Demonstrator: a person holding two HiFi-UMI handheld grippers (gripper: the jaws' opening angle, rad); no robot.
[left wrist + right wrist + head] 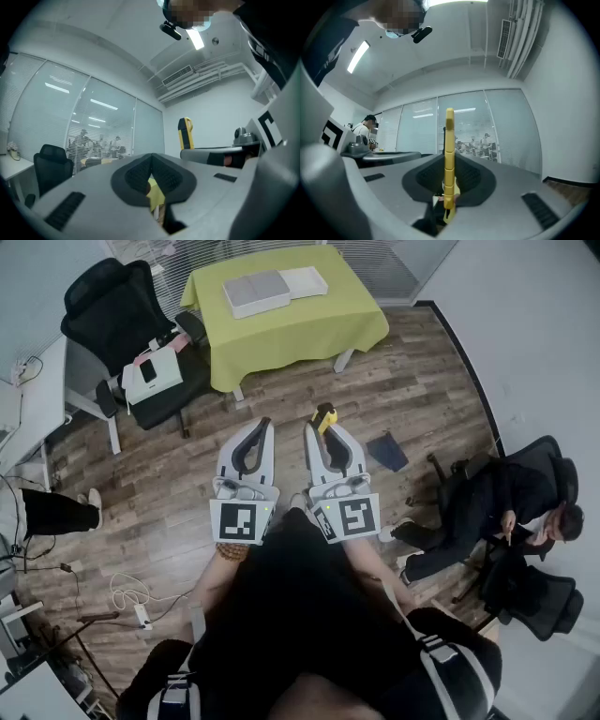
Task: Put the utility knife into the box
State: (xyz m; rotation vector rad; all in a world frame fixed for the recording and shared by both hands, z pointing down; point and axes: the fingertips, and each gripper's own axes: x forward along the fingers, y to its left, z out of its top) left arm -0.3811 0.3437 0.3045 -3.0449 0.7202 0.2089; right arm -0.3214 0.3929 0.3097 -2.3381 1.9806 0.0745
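My right gripper (320, 429) is shut on a yellow and black utility knife (324, 416), whose tip sticks out past the jaws. In the right gripper view the knife (449, 154) stands upright between the dark pads, edge-on. Beside it, my left gripper (265, 426) is shut with nothing in it; its pads (140, 176) meet. The knife (185, 136) also shows to the right in the left gripper view. Both grippers are held over the wooden floor, pointing toward a green-clothed table (309, 329). On the table lie a grey box (255, 292) and a white flat piece (305, 280).
A black office chair (117, 306) with a white item on its seat stands left of the table. A person sits on a chair (506, 507) at the right wall. A dark blue flat thing (386, 451) lies on the floor. Cables and a power strip (141, 613) are at lower left.
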